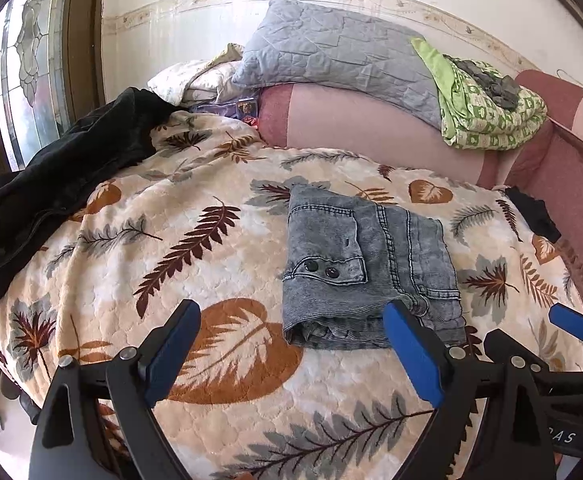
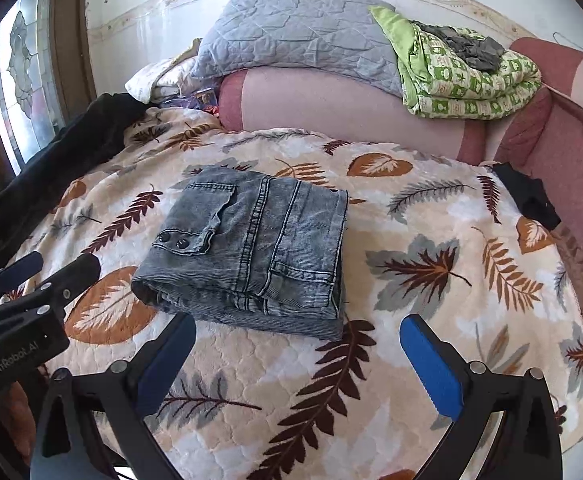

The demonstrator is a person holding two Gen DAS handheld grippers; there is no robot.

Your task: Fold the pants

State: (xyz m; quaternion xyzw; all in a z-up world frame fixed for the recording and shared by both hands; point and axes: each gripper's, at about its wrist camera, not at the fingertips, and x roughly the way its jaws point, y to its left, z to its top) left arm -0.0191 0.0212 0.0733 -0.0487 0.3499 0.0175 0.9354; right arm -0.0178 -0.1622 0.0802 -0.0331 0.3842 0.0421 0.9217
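Here we see the pants (image 2: 247, 248) lying folded into a compact, roughly square bundle on the blanket (image 2: 411, 320), near its middle and just ahead of both grippers; we judge the folding to be all but finished; the left gripper (image 1: 291, 344) hangs with its jaws spread wide and nothing between them, its right finger just at the near edge of the bundle, though we cannot tell if it touches; the right gripper (image 2: 299, 360) is likewise spread wide and empty, a little short of the bundle's near edge; the pants are washed grey denim, ribbed along the weave, with dark double stitching, a flap pocket (image 2: 195, 224) closed by 2 black snaps (image 2: 173, 240), and a thick rolled edge of several layers facing us; we judge the cloth to be fairly heavy and stiff for a garment, grippy rather than slippery, not fragile, and likely to keep its creases yet sag if lifted from 1 corner only; the best hold seems to be the thick near edge, pinching all layers together, 1 gripper toward each corner; the blanket is plush and quilted, cream with brown and grey leaves, soft enough to give under pressure; a black garment (image 1: 59, 184) lies crumpled at the far left, and a grey pillow (image 1: 331, 52) rests against the wall behind
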